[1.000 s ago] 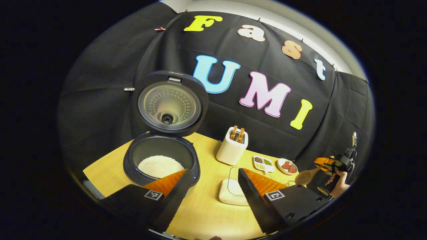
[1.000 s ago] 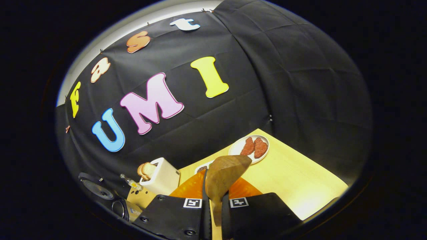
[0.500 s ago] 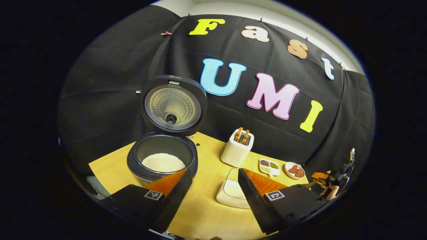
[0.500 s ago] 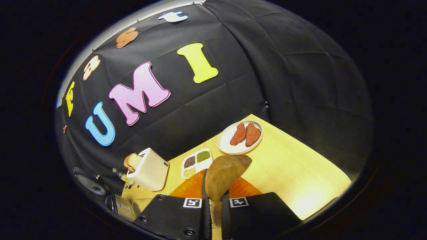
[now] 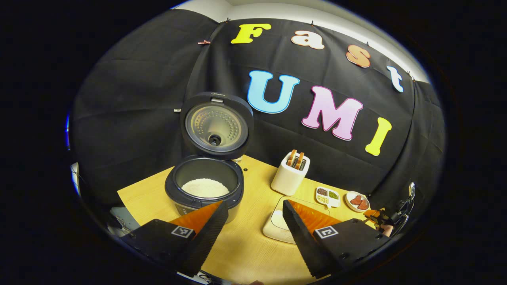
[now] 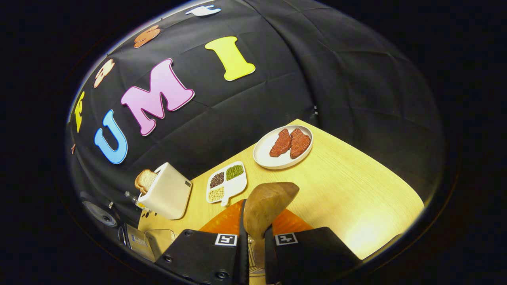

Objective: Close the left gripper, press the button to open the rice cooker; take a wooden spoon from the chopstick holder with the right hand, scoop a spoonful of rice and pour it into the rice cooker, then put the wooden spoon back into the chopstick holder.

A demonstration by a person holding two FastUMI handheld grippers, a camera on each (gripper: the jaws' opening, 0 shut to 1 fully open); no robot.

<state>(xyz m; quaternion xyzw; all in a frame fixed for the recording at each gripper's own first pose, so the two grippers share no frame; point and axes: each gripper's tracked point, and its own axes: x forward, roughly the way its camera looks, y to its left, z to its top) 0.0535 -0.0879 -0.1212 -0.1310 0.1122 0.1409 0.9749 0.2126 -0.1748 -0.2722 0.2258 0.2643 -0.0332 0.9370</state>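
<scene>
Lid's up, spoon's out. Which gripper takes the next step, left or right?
Right. The right gripper is shut on the wooden spoon, so it should do the scooping and return. The left gripper is open and holds nothing, facing the rice cooker, whose lid already stands open.

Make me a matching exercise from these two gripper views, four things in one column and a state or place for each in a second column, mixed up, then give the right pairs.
Things:
1. rice cooker
2. wooden spoon
3. round plate
4. left gripper

States or places:
A. carries two reddish pieces
B. fingers spread apart, nothing between them
C. lid up, white rice in the pot
D. clamped between the right gripper's fingers

Pairs: 1-C, 2-D, 3-A, 4-B
</scene>
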